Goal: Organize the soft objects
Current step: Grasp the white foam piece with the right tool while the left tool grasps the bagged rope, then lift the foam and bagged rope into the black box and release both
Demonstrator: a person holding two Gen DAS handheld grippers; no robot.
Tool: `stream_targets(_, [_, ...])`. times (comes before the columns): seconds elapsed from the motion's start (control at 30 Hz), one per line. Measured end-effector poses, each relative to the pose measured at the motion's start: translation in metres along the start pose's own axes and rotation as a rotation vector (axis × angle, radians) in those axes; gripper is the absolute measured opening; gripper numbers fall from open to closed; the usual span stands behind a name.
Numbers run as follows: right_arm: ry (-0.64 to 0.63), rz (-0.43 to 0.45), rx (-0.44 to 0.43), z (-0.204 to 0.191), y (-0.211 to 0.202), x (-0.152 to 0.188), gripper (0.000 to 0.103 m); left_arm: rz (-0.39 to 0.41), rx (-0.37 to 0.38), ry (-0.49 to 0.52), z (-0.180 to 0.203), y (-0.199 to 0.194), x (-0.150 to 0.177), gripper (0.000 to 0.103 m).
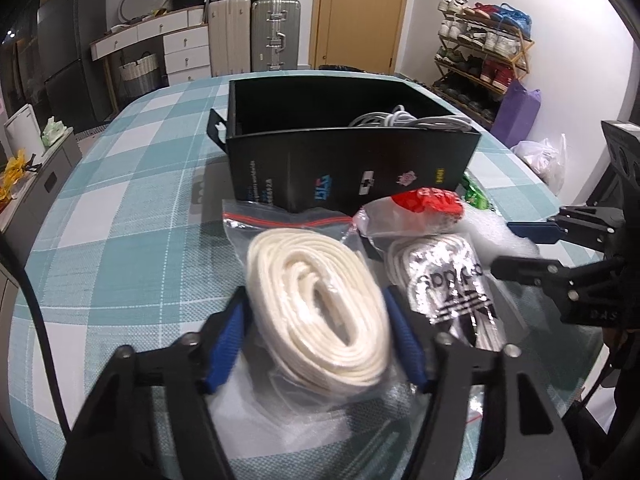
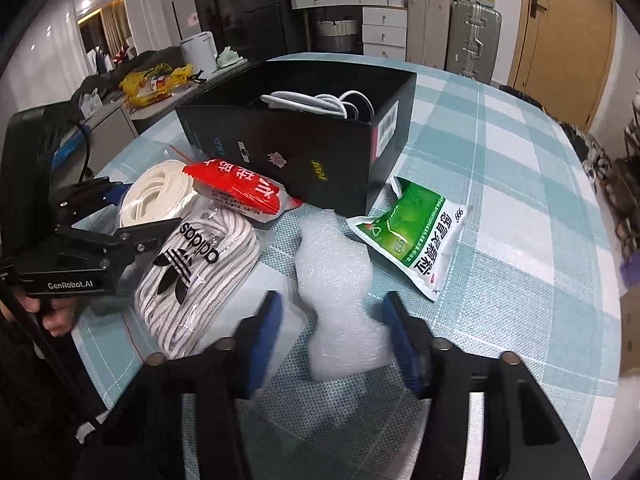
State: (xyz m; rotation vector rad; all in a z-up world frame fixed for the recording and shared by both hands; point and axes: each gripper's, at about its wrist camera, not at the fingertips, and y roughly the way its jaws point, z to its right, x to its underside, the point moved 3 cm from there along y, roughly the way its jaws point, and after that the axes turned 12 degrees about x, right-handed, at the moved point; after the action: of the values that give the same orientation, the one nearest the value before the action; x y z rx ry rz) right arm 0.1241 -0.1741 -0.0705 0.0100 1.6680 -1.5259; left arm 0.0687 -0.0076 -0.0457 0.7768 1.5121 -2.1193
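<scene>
My left gripper (image 1: 316, 320) stands spread around the bagged white cord coil (image 1: 320, 304) at 6 o'clock of the black box (image 1: 352, 164), while my right gripper (image 2: 332, 336) straddles, jaws apart, the white foam sheet (image 2: 340, 292) beside the bagged Adidas laces (image 2: 196, 276).

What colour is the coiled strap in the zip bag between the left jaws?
Cream white coiled strap; clearest in the left wrist view.
</scene>
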Motion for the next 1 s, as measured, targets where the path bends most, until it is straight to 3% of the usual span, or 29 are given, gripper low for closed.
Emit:
stream_targets(0.1, [-0.01, 0.009, 0.004, 0.0, -0.003, 0.001, 0.036, 0.017, -0.012, 0.015, 0.002, -0.003, 0.001, 0.045])
stream_targets(0.2, [-0.02, 0.024, 0.003, 0.0, -0.008, 0.001, 0.035, 0.026, 0.002, 0.013, 0.001, -0.006, 0.003, 0.036])
stream_targets(0.3, [-0.018, 0.039, 0.003, 0.002, -0.011, -0.002, 0.035, 0.034, 0.013, 0.021, 0.001, -0.01, 0.003, 0.032])
stream_targets(1.0, [0.068, 0.234, -0.044, 0.024, -0.07, -0.02, 0.035, 0.181, 0.032, 0.026, 0.005, -0.057, -0.023, 0.031])
